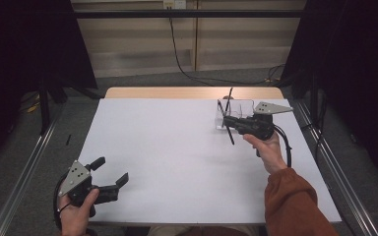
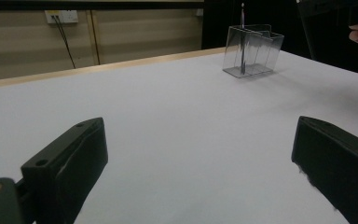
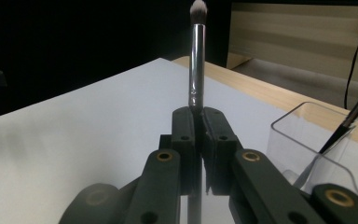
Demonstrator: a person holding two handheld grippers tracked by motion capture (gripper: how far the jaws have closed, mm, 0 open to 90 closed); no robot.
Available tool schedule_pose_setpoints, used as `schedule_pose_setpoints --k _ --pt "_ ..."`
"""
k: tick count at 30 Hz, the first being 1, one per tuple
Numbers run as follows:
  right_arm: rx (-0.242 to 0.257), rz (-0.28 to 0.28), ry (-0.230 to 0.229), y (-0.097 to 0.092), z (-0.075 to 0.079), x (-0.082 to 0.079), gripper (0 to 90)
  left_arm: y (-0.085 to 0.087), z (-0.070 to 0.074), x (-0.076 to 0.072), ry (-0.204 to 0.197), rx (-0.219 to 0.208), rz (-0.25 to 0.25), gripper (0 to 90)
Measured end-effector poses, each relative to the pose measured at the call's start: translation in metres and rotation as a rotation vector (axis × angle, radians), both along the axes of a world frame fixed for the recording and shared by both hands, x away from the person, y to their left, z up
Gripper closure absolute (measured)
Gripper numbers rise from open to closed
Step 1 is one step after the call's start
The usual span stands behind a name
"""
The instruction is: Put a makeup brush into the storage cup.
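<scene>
My right gripper (image 1: 228, 121) is shut on a slim makeup brush (image 1: 232, 137) and holds it right beside a clear acrylic holder (image 1: 241, 105) at the table's far right. In the right gripper view the jaws of that gripper (image 3: 199, 116) pinch the brush (image 3: 196, 60) below its silver ferrule, with the pale bristle tip pointing up. A second dark-handled brush (image 1: 229, 97) leans inside the holder (image 3: 307, 140). My left gripper (image 1: 112, 171) rests near the front left corner, open and empty. Its view (image 2: 200, 140) looks across the table at the holder (image 2: 254, 49).
A white tabletop (image 1: 177, 157) with a wooden strip along its far edge (image 1: 177, 92). Dark curtains stand at both sides, and a cable (image 1: 177, 54) hangs down the back wall. Metal rails run along the floor on either side.
</scene>
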State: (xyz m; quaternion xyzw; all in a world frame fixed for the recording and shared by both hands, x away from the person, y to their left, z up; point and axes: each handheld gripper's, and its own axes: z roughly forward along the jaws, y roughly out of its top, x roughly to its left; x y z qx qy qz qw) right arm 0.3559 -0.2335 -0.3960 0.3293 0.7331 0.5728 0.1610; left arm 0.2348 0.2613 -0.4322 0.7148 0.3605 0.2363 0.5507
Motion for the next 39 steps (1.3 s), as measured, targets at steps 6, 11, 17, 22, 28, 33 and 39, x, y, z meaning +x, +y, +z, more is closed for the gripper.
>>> schedule_pose_setpoints --k 6,11,17,22,28,33,39 --pt "0.008 -0.019 -0.006 -0.003 0.005 0.007 84.2 0.000 0.000 0.000 0.000 -0.005 0.005 3.6" --pt "0.011 -0.025 -0.013 -0.001 0.011 0.015 84.2 0.000 0.000 0.001 -0.005 -0.014 0.003 3.6" --pt "-0.004 -0.073 -0.010 0.000 0.017 0.026 84.2 0.000 0.000 0.000 -0.002 -0.012 -0.001 3.6" --pt "0.000 -0.095 -0.024 -0.001 0.023 0.031 84.2 -0.001 0.000 0.001 -0.005 -0.007 -0.002 3.6" --pt "-0.003 -0.123 -0.031 -0.003 0.031 0.039 84.2 -0.001 0.000 0.000 -0.005 -0.009 -0.003 3.6" --pt "-0.001 -0.140 -0.032 -0.004 0.034 0.044 84.2 -0.001 0.000 0.001 -0.006 -0.008 -0.007 3.6" --pt "-0.005 -0.167 -0.030 -0.005 0.038 0.053 84.2 -0.002 0.000 0.001 -0.005 -0.006 -0.009 3.6"
